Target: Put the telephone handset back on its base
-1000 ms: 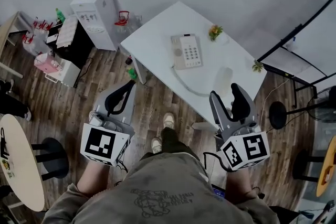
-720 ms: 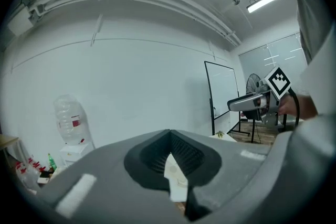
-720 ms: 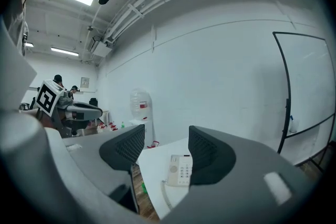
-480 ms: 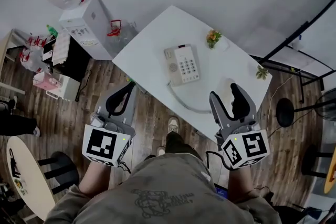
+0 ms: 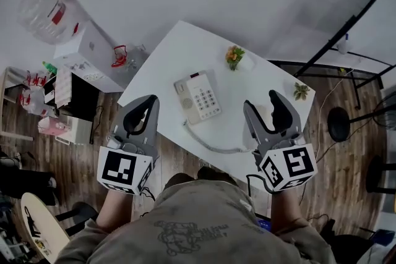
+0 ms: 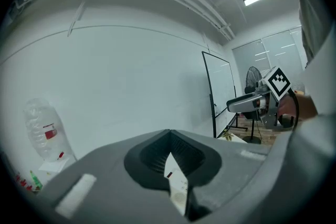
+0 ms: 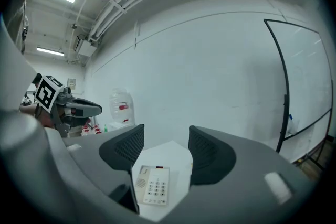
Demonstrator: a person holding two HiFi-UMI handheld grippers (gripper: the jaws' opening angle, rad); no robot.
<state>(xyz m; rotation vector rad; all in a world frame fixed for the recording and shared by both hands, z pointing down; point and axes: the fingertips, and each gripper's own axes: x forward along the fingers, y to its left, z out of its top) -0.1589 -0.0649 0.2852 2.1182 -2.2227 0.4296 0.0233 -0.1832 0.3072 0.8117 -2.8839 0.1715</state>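
Observation:
The beige telephone base [image 5: 198, 97] lies on the white table [image 5: 179, 52], keypad up. Its curly cord [image 5: 213, 146] runs toward my right gripper [image 5: 265, 115]. The pale handset [image 5: 262, 109] lies to the right of the base, faint and mostly hidden between the right fingers. The right gripper is open and held above the table's near edge; in the right gripper view the base [image 7: 153, 184] shows between its spread jaws. My left gripper [image 5: 139, 115] hovers over the table's near-left edge. Its jaws are shut and empty, tips meeting [image 6: 169, 132].
A water dispenser [image 5: 86, 49] with a bottle [image 5: 46, 6] stands left of the table. An orange-flowered pot [image 5: 235, 55] and a small green plant [image 5: 301, 91] sit on the table. A whiteboard frame [image 5: 346, 28] is at the right, a round table [image 5: 40, 225] at lower left.
Both grippers have travelled forward with the person up to the table, so the table and telephone sit nearer and lower in the head view. Neither gripper's jaws changed.

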